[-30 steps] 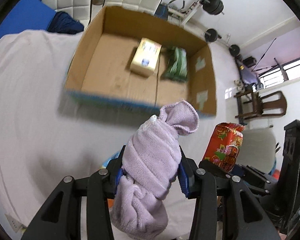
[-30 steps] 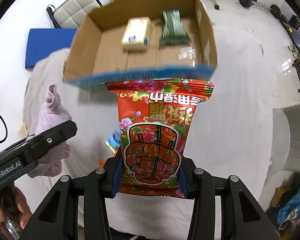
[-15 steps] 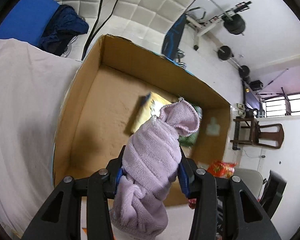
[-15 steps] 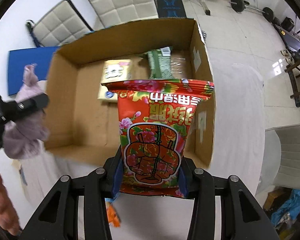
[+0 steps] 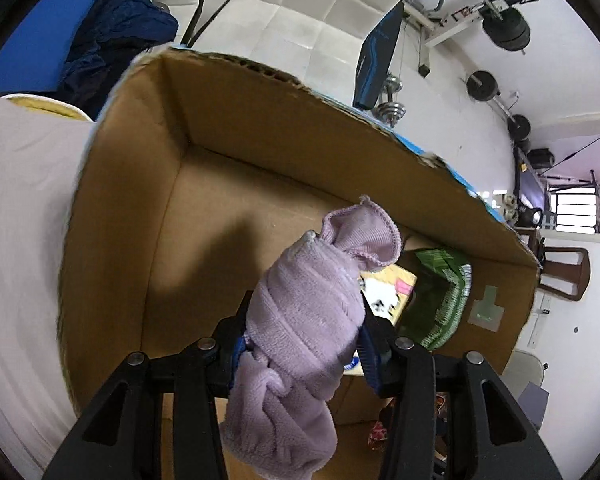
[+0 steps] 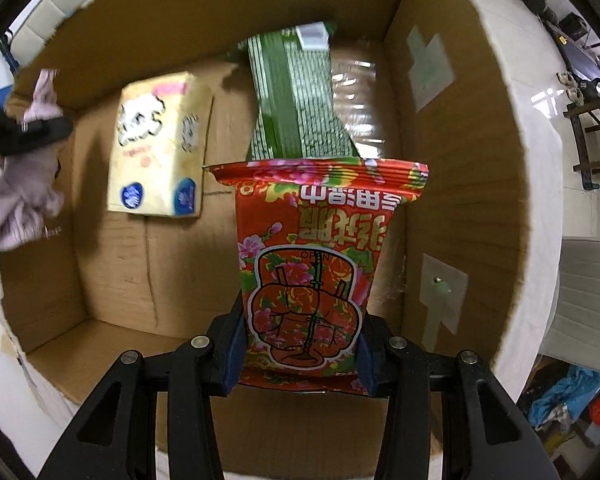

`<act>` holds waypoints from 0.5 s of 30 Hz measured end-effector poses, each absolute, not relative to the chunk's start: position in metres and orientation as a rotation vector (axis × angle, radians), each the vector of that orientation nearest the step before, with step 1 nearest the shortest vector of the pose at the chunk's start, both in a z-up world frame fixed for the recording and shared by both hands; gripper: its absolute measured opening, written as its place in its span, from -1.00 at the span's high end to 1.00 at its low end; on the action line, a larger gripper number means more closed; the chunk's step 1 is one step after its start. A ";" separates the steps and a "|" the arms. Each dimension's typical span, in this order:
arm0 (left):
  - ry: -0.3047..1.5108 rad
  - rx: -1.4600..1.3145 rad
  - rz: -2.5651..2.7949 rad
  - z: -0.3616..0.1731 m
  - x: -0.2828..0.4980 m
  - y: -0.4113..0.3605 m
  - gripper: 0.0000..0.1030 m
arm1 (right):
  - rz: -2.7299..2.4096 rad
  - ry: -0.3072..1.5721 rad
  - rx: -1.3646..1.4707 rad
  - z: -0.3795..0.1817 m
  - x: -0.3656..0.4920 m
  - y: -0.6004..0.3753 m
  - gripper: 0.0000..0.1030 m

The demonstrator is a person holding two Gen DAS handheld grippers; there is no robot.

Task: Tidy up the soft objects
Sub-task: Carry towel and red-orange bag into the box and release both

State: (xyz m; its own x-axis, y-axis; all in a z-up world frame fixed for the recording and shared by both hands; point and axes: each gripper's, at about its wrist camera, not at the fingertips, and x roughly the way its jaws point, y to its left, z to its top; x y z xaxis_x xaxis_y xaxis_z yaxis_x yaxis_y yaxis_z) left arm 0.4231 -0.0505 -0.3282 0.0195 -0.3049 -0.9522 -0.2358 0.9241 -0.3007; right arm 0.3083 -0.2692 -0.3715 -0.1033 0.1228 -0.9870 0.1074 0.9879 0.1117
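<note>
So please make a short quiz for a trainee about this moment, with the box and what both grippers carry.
1. True or false: the left gripper is shut on a purple towel.
2. What does the right gripper hold? A) a yellow tissue pack B) a red packet C) a green packet
3. Fill in: two things lie on the floor of the cardboard box, a yellow tissue pack and a ____ packet.

Key: 1 true. 2 B, the red packet. 3 green.
</note>
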 end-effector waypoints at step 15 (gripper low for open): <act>1.566 -0.359 -0.044 -0.318 0.430 -0.045 -0.07 | 0.030 1.659 0.138 -0.361 0.321 -0.255 -0.48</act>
